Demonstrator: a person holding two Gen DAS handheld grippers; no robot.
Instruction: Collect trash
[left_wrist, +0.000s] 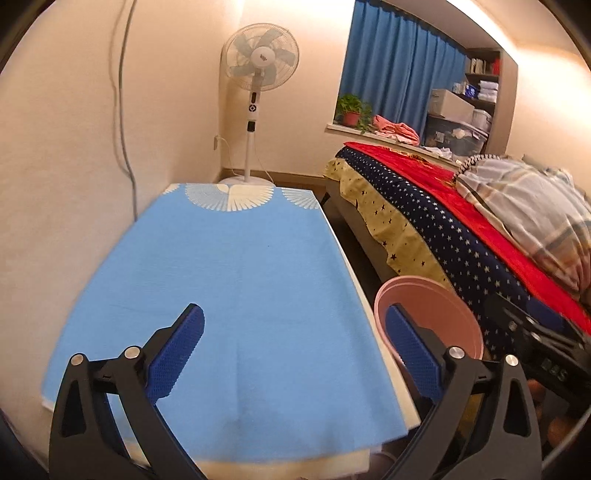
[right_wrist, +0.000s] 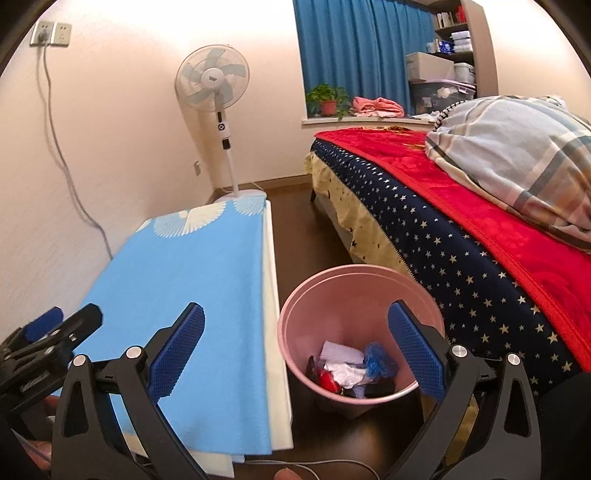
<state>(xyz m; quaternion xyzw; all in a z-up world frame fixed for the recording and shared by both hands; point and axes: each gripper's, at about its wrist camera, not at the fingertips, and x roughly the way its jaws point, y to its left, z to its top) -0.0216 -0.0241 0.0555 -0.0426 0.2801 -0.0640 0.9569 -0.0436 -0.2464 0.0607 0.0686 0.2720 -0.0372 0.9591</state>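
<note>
Now the pink bin (right_wrist: 351, 332) is seen on the floor between the worktop (right_wrist: 184, 295) and the bed (right_wrist: 480, 266), lying ahead of the right hand-held gripper (right_wrist: 295, 350), from about 12 to 1 o'clock, so that hand is judged the nearer. Trash (right_wrist: 354, 369), papers and wrappers, is already gathered at its bottom. From the left hand-held gripper (left_wrist: 295, 350) the bin sits at 2 o'clock. Both are spread fully wide with nothing held or touched. No loose trash can be made out on the worktop.
</note>
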